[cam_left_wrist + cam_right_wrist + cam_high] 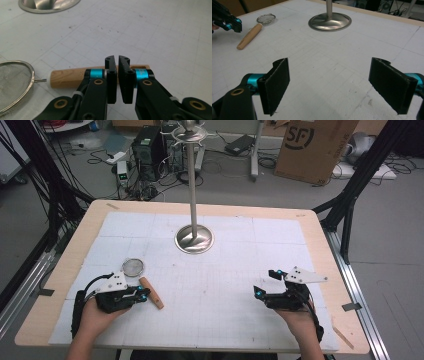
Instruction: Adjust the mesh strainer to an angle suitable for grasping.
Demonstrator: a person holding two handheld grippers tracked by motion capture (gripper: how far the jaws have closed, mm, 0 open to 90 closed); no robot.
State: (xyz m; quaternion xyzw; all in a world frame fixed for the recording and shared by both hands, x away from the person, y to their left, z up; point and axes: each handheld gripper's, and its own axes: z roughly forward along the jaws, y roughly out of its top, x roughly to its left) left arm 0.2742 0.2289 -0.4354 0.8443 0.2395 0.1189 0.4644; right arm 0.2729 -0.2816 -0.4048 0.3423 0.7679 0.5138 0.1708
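the left gripper (143, 293) lies low over the white mat (220, 285), held in the person's left hand (100, 317), and its jaws are closed on nothing, the two black pads nearly meeting with only a thin slit between them. in the left gripper view these pads stand just in front of the strainer's wooden handle (72, 78), which lies crosswise behind them; whether they touch it cannot be told. the strainer (142, 277) is the landmark here. its round mesh bowl (133, 267) rests flat on the mat, and the handle runs from the bowl toward the near edge of the table, slanting slightly to the right in the high view. the left gripper sits just beside the handle, on its left.

the right gripper (265, 284) is well apart from the strainer, far across the mat on the other side, in the person's right hand (300, 317). its jaws stand wide apart with only bare mat between them.

beyond the strainer, toward the far side of the table, a metal stand (194, 180) rises from a round shiny base (194, 239). the mat covers a wooden table (60, 275).
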